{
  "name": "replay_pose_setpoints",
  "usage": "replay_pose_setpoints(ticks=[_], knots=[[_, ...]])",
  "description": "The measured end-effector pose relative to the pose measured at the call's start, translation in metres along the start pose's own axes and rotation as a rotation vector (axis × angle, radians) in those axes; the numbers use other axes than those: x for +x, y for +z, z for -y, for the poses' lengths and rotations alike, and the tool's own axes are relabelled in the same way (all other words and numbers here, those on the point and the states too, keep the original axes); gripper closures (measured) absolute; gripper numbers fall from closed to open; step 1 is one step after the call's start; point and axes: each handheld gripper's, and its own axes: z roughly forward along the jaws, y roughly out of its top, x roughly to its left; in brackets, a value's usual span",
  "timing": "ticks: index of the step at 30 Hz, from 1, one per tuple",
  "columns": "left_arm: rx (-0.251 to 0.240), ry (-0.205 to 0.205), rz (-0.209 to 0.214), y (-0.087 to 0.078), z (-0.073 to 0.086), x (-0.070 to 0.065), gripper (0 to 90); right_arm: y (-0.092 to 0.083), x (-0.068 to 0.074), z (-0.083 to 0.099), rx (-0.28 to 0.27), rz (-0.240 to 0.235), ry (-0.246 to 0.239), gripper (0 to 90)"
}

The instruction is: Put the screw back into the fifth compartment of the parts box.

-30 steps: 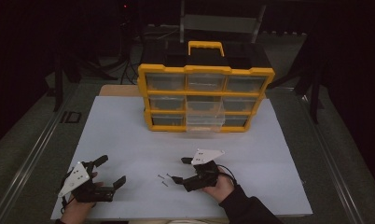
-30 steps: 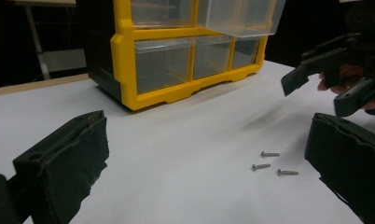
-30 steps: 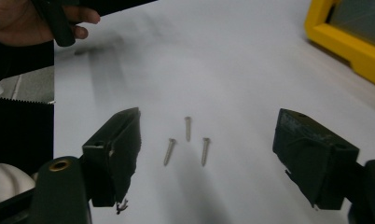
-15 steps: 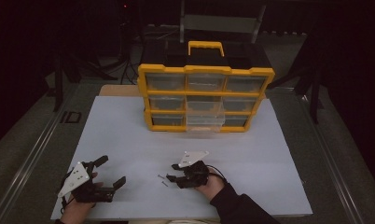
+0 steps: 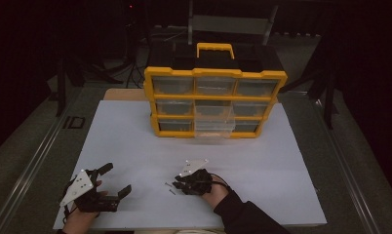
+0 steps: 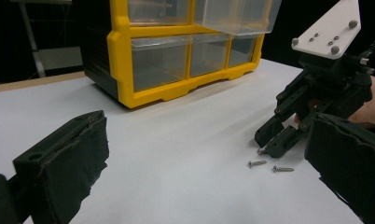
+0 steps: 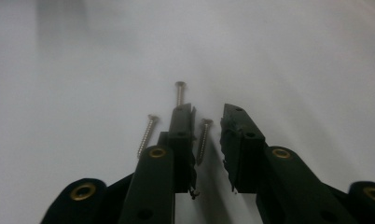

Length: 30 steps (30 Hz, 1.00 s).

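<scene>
Right gripper [image 7: 209, 114], jaws narrowly parted, straddles the nearest of three screws [image 7: 203, 140] lying on the white table [image 5: 135, 146]; close squarely on its shank, keeping the neighbours clear. Left gripper [image 5: 111, 180] rests wide open, before the yellow drawer organiser [image 5: 216, 102]

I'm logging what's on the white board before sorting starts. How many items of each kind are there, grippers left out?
Screws: 3
Yellow drawer organizer: 1
Total: 4
</scene>
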Motion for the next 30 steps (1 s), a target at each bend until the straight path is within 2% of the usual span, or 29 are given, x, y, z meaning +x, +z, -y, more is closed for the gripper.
replay_pose_setpoints(ticks=[4,9,19,30], knots=[[0.002,0.001,0.001,0.000,0.000,0.000,0.6,0.000,0.001,-0.001,0.006,0.023,-0.022,80.3],[0.003,-0.001,0.000,0.000,0.000,0.000,0.6,0.001,0.004,-0.002,0.011,0.023,-0.039,87.3],[0.007,0.000,0.003,0.000,0.000,0.000,0.6,-0.001,0.003,-0.003,0.010,0.008,-0.024,87.4],[0.011,-0.001,0.002,0.001,0.000,0.000,0.6,-0.027,-0.001,-0.016,-0.039,0.026,-0.020,87.5]])
